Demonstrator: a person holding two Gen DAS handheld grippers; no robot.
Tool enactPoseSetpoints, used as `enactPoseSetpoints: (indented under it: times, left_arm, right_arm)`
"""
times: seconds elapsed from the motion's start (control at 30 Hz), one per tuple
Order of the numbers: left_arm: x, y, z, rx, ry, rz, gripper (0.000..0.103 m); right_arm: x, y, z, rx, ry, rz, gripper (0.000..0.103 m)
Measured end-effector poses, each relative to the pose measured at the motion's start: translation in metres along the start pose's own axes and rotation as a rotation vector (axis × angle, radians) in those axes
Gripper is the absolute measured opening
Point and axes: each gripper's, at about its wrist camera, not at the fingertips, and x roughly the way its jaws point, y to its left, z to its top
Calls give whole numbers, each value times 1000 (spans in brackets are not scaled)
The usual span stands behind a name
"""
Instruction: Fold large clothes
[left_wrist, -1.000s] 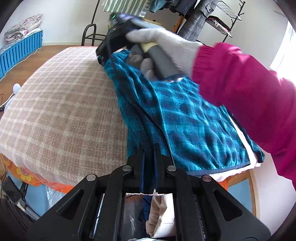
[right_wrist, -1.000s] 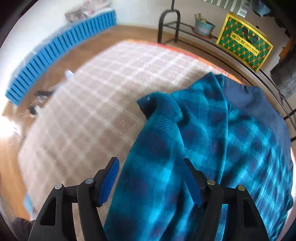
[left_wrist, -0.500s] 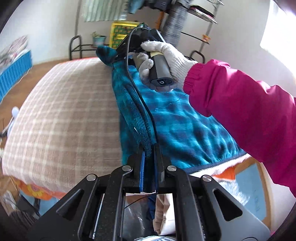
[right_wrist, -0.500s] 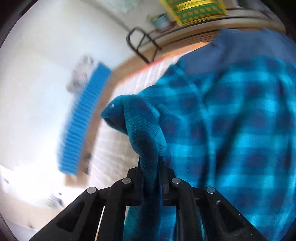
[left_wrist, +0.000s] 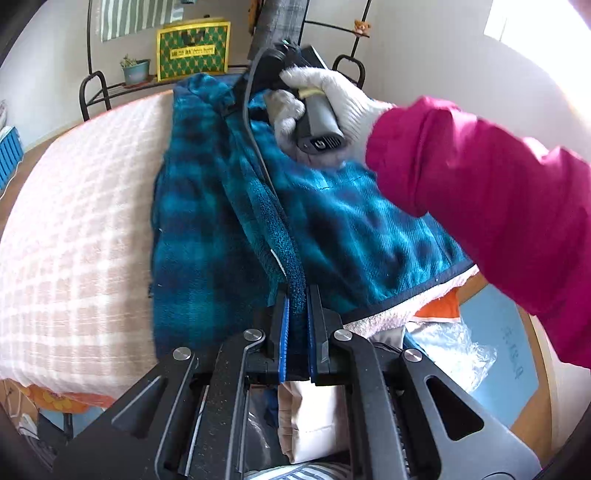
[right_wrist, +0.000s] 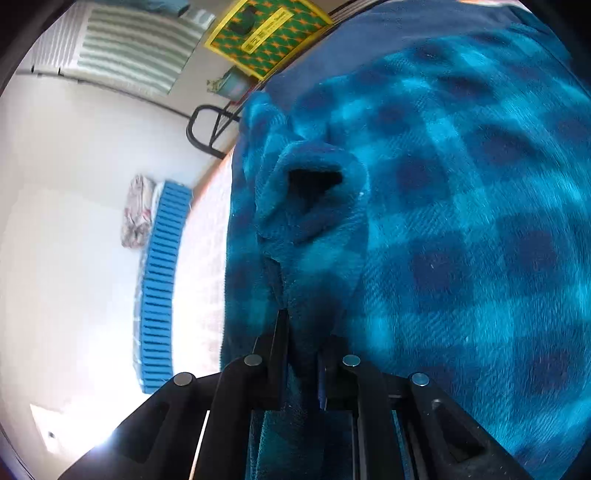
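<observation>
Fleece jacket (left_wrist: 207, 206) in teal and navy plaid, thick and fuzzy with a dark bound hem, lies on my beige checked bedspread (left_wrist: 74, 229), its long axis running from the near edge away toward the black metal rack (left_wrist: 92, 88), the hem nearest me and the navy end farthest. My left gripper (left_wrist: 297, 306) has its jaws nearly together, pinching a raised ridge of the pile at the hem end. My right gripper (right_wrist: 303, 332), carried by a white-gloved hand (left_wrist: 325, 96) in a magenta sleeve (left_wrist: 480, 192), is likewise clamped on a soft fold just below the open round cuff (right_wrist: 314, 181).
</observation>
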Motion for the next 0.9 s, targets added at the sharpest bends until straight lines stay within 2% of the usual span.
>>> enactPoseSetpoints:
  times: [0.17,0.2,0.27,0.37,0.53,0.67,0.77,0.9]
  left_arm:
    - [4,-6,3,-9,-2,-6,6]
    - [4,-7,3,-5,2,-7,6]
    - [3,-6,1,0,11,-19,6]
    - [-6,-8,-4,14,33,-77,6]
    - [-46,-8,-18,43,-11,-134,12]
    - [-91,11,-29,-7,-95,-166,13]
    - [-109,33,-32,-56,-141,-134,13]
    - [-94,63,-29,-106,-157,-45,12]
  right_arm:
    - [4,14,8,-113,31,-112,11]
    - [1,16,7,-126,36,-121,15]
    - [-13,21,1,-154,35,-137,35]
    - [-39,28,-9,-180,26,-134,37]
    - [-120,44,-49,-270,-40,-110,38]
    - [-188,50,-93,-342,-97,-104,38]
    - [-233,57,-134,-399,-131,-102,38]
    - [-235,60,-173,-479,-129,-172,38]
